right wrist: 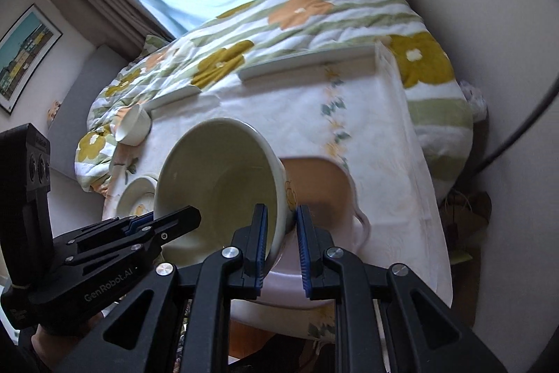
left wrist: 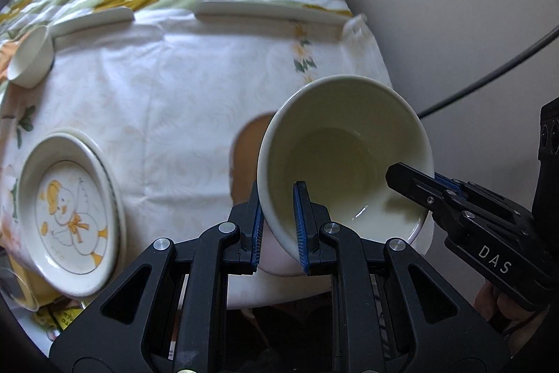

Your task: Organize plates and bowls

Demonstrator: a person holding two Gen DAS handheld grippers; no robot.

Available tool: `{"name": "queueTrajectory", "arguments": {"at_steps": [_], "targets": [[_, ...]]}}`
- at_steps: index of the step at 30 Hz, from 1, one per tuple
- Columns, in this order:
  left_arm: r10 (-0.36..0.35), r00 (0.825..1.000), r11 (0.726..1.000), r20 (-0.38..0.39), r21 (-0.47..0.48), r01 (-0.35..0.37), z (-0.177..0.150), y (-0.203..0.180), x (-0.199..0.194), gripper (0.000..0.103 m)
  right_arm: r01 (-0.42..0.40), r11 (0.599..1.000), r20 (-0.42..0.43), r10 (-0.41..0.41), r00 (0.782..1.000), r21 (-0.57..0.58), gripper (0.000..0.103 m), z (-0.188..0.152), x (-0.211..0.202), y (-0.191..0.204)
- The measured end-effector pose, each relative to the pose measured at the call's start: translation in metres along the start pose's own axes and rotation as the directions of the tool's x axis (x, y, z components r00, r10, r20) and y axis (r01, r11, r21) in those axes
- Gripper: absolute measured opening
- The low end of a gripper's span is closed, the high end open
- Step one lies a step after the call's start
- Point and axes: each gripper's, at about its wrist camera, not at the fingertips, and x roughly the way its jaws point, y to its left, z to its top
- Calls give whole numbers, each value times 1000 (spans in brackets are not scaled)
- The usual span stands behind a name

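I have the cream bowl tipped on its side, mouth turned toward both cameras, filling the lower centre-right of the left wrist frame. My left gripper is clamped across its near-left rim, one pad inside and one outside. My right gripper pinches the opposite rim wall the same way, at bottom centre of its own frame. So the bowl sits between the two grippers, equally near both, its opening-to-foot axis running away from me over a pale plate below it.

Counting outward: one held bowl, one duck-print dish at lower left, apparently stacked on another, and one small white cup lying tilted at upper left on the tablecloth.
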Motion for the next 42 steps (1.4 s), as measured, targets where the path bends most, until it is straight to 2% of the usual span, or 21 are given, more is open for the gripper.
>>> {"name": "queueTrajectory", "arguments": {"at_steps": [9, 21, 29, 33, 35, 39, 42], "targets": [[57, 995, 995, -80, 91, -49, 8, -6, 43, 14, 27, 996, -49, -23, 999, 80, 15, -12, 34, -22], [131, 985, 976, -109, 187, -110, 14, -8, 67, 14, 71, 991, -74, -63, 995, 114, 15, -16, 52, -27], [220, 974, 942, -54, 272, -197, 9, -15, 69, 14, 92, 992, -65, -87, 994, 88, 15, -18, 51, -21], [235, 971, 932, -35, 292, -215, 6, -19, 66, 14, 100, 991, -62, -94, 994, 87, 15, -19, 49, -22], [235, 971, 933, -33, 288, -216, 7, -18, 63, 14, 101, 991, -58, -96, 994, 84, 15, -20, 46, -20], [199, 979, 954, -37, 235, -185, 8, -12, 54, 14, 107, 992, -45, -104, 994, 73, 15, -21, 38, -17], [192, 981, 959, -8, 214, -186, 7, -9, 37, 14, 107, 992, -15, -106, 994, 60, 15, -20, 23, -13]]}}
